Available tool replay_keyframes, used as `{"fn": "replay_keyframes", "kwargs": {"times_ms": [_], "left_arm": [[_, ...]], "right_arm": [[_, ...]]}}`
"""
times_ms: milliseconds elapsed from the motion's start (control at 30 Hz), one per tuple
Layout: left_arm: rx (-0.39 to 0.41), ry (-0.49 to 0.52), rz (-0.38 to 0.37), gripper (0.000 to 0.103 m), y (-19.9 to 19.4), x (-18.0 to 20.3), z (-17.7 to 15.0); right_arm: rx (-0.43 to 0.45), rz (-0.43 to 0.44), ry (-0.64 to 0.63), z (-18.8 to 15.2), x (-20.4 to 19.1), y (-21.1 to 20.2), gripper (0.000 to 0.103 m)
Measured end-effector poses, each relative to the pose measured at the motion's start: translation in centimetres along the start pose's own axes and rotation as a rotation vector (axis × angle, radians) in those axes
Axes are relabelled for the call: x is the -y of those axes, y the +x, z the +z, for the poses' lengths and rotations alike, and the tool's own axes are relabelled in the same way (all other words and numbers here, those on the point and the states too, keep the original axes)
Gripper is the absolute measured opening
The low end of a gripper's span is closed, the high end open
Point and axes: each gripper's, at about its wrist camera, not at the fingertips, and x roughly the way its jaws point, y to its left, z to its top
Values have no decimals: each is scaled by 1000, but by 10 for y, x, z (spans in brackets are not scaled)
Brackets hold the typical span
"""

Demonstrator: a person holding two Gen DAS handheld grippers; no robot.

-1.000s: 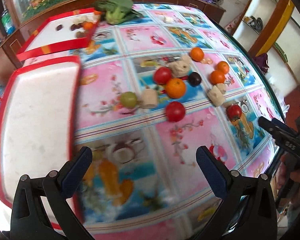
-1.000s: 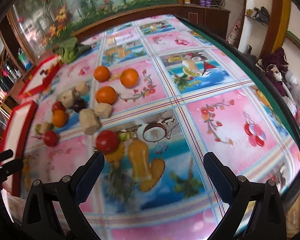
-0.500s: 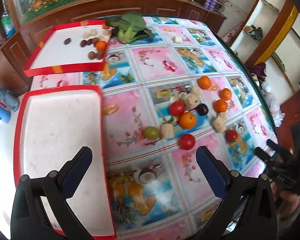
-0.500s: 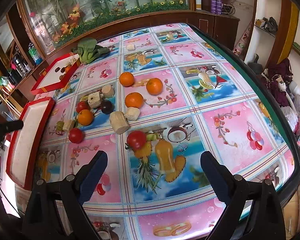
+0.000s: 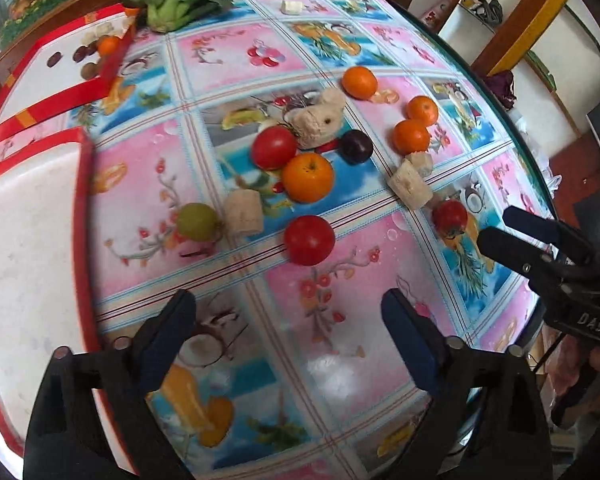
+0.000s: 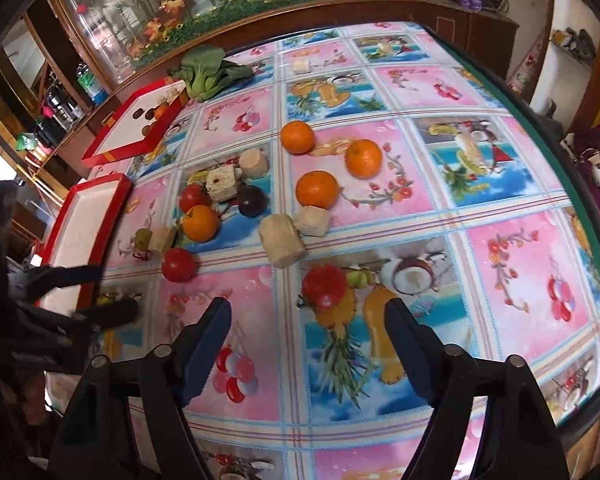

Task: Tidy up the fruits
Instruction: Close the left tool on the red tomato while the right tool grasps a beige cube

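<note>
left gripper (image 5: 288, 312) closing, empty, lining up on tomato (image 5: 309, 234) | right gripper (image 6: 306, 320) closing, empty, nearing red tomato (image 6: 324, 286) | near tray (image 5: 28, 240) bare, likely drop spot

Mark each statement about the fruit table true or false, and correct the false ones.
1. The near tray is full of fruit. False: nothing lies on the part in view.
2. Four oranges lie on the table. True.
3. The right tongs grip a tomato. False: the jaws are closing, nothing between them.
4. The dark plum lies among the fruit. True.
5. The leafy greens lie on the far tray. False: beside it.
</note>
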Motion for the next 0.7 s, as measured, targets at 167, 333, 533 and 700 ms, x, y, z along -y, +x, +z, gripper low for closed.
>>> {"fn": "replay_keyframes", "kwargs": {"times_ms": [167, 333, 533, 700], "left_arm": [[-2, -47, -26, 83, 10, 2, 10], [-1, -69, -6, 73, 18, -1, 13], [-13, -86, -6, 60, 29, 0, 15], [-7, -104, 4, 60, 33, -1, 17]], "right_arm": [[-51, 37, -76, 18, -17, 18, 63], [-99, 18, -150, 26, -32, 38, 53], [-124, -4, -152, 32, -31, 53, 52], [-133, -26, -166, 36, -31, 63, 46]]}}
